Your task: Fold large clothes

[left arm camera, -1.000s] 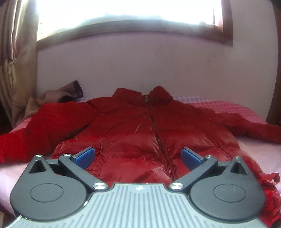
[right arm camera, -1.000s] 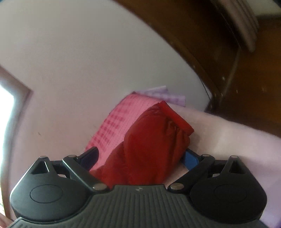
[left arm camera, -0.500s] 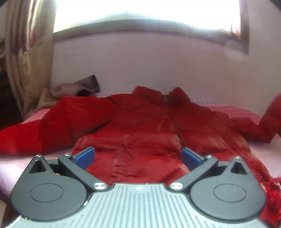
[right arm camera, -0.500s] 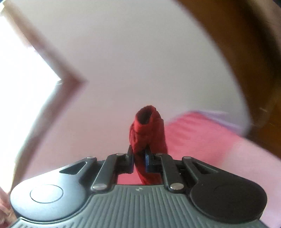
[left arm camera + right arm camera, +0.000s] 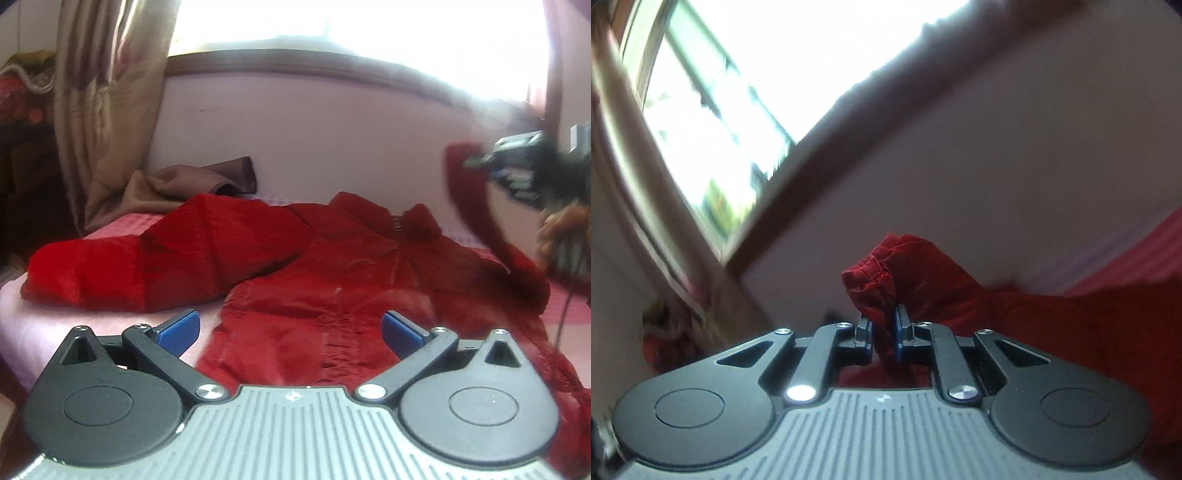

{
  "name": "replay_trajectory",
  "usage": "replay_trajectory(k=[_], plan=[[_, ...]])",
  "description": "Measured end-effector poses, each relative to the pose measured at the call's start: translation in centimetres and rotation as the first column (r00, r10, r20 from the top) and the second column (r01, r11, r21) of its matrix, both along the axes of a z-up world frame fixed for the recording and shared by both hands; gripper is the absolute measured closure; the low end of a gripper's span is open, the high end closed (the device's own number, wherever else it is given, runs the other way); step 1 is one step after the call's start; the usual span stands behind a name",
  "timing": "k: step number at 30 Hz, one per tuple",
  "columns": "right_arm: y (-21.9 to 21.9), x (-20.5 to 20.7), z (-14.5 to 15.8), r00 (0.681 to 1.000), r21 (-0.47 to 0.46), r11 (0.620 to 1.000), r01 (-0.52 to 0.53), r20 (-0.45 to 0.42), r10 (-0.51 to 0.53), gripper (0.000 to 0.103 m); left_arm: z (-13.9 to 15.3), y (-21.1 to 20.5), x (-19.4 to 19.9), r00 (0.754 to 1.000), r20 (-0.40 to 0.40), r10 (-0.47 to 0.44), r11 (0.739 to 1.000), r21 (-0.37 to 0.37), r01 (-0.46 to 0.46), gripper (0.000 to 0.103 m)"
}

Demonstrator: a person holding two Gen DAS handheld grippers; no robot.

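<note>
Sleeve cuff [image 5: 882, 280] now lifted — between clamped right gripper [image 5: 883, 338] jaws

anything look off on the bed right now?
Nothing damaged. The red jacket is lopsided: one sleeve lies flat on the bed, the other sleeve is pinched in the right tool and lifted. A brown cloth sits bunched by the wall.
</note>
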State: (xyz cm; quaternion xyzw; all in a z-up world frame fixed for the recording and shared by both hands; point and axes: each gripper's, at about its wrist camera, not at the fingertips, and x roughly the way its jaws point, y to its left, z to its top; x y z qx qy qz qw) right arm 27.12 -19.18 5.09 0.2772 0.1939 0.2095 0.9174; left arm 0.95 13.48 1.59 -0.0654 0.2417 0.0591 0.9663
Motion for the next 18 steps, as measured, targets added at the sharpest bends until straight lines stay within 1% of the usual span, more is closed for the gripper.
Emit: replay_trajectory(k=[2,5,7,10,12,13,14,16,17,18], plan=[[3.4,1.5,-2.6,0.998,-0.049,0.998,-0.036,-0.044,0.034,0.092,-0.4,1.3,0.2,1.0,-0.01,0.022,1.0,-0.022,-0.022,0.0],[7.4,2.5,-5.7,0.994,-0.144,0.987,-0.065,-0.097,0.052,0.092,-1.0,3.5,0.5,0.998,-0.033,0.051,0.996,-0.071,-0.053,0.0],[8.8,3.0,-7.3,0.99,-0.202,0.976,-0.078,-0.13,0.052,0.092,-1.4,4.6,0.7,0.997,-0.047,0.068,0.993,-0.095,-0.072,0.0],[10.3,3.2,-8.6,0.986,-0.314,0.944,-0.103,-0.157,0.056,0.092,-2.0,5.8,0.9,0.994,-0.065,0.09,0.989,-0.11,-0.097,0.0],[11.9,3.4,-9.2,0.984,-0.397,0.91,-0.119,-0.17,0.054,0.091,-2.3,6.2,1.0,0.993,-0.07,0.099,0.988,-0.112,-0.107,0.0],[12.5,3.5,-9.4,0.983,-0.421,0.898,-0.124,-0.177,0.052,0.09,-2.4,6.4,1.1,0.992,-0.074,0.102,0.988,-0.112,-0.11,0.0],[12.8,3.6,-9.5,0.982,-0.445,0.886,-0.131,-0.182,0.053,0.088,-2.5,6.6,1.1,0.991,-0.078,0.105,0.987,-0.114,-0.113,0.0],[13.0,3.3,-9.9,0.981,-0.491,0.859,-0.147,-0.186,0.062,0.076,-2.6,7.2,1.3,0.99,-0.082,0.111,0.985,-0.125,-0.121,0.0],[13.5,3.6,-10.6,0.979,-0.505,0.847,-0.166,-0.189,0.079,0.058,-2.7,7.5,1.4,0.99,-0.081,0.115,0.983,-0.133,-0.125,0.0],[13.8,3.4,-10.7,0.976,-0.515,0.835,-0.194,-0.189,0.11,0.035,-2.6,8.0,1.4,0.989,-0.078,0.123,0.981,-0.142,-0.133,0.0]])
